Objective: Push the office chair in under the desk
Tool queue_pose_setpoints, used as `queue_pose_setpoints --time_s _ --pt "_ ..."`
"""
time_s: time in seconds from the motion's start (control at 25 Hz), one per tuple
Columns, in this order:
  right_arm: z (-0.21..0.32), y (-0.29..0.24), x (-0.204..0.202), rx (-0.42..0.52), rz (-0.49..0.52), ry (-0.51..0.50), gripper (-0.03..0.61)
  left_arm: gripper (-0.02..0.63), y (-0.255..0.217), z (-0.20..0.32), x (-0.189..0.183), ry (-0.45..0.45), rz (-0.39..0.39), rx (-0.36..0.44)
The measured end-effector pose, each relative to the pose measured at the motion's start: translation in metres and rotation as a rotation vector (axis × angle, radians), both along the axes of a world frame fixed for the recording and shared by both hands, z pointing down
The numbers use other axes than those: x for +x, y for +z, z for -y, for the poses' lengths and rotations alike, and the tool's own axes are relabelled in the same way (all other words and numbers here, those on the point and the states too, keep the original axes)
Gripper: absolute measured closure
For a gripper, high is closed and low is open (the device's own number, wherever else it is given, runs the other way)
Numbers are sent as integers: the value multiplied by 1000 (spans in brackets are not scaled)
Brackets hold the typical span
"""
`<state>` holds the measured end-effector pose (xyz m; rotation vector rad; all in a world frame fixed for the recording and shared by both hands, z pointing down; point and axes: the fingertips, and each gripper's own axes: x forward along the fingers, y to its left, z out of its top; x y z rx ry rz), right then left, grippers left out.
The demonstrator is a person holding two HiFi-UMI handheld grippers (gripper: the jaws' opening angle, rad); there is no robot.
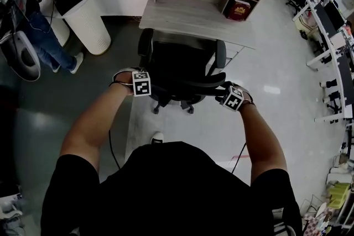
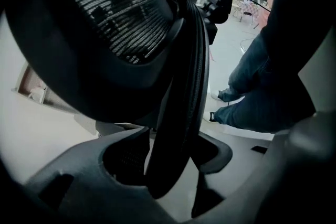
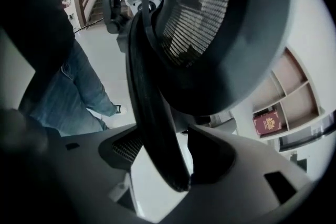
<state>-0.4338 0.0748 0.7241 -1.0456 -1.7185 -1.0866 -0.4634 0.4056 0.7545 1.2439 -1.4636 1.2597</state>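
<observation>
The black office chair (image 1: 182,63) stands at the near edge of the grey desk (image 1: 193,16), its back toward me. My left gripper (image 1: 154,85) is at the left end of the backrest's top rim, my right gripper (image 1: 219,94) at the right end. In the left gripper view the black rim (image 2: 181,113) runs between the jaws of my left gripper (image 2: 173,165), with floor showing beside it. In the right gripper view the rim (image 3: 152,113) passes between the jaws of my right gripper (image 3: 163,160), with a gap on its left. Neither pair presses on it.
A person in jeans (image 1: 38,25) stands at the far left beside a white ribbed round stand (image 1: 88,19). A red book (image 1: 239,9) sits in the desk's shelf unit. Rows of desks (image 1: 332,36) line the right side. My own legs (image 2: 262,92) are just behind the chair.
</observation>
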Motion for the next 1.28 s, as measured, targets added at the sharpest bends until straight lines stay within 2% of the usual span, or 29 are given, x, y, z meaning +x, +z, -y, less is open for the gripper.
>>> queue_pose_setpoints --time_s 0.2,0.44,0.52,0.6,0.68,0.88,0.96,1.08,1.28 --pt "13 -18 5 -85 42 44 318 396 -25 -10 4 -71 42 22" --pt "27 -53 14 -212 107 89 328 396 -66 -9 12 -164 101 96" --pt "31 -68 14 -240 155 97 342 404 -85 -7 10 -217 140 164" --pt "34 -86 15 -273 205 117 356 456 -110 -4 9 -296 185 269" --pt "36 -100 17 -319 237 150 368 476 -128 0 13 -349 209 342" --pt "40 -126 20 -372 310 180 393 491 -141 15 34 -385 191 402" --pt "41 -136 20 -388 354 187 410 516 -152 23 38 -412 209 458" --pt "40 -153 19 -436 408 216 439 552 -167 36 41 -450 260 556" --pt "44 -186 16 -568 508 309 477 578 -190 56 43 -484 372 691"
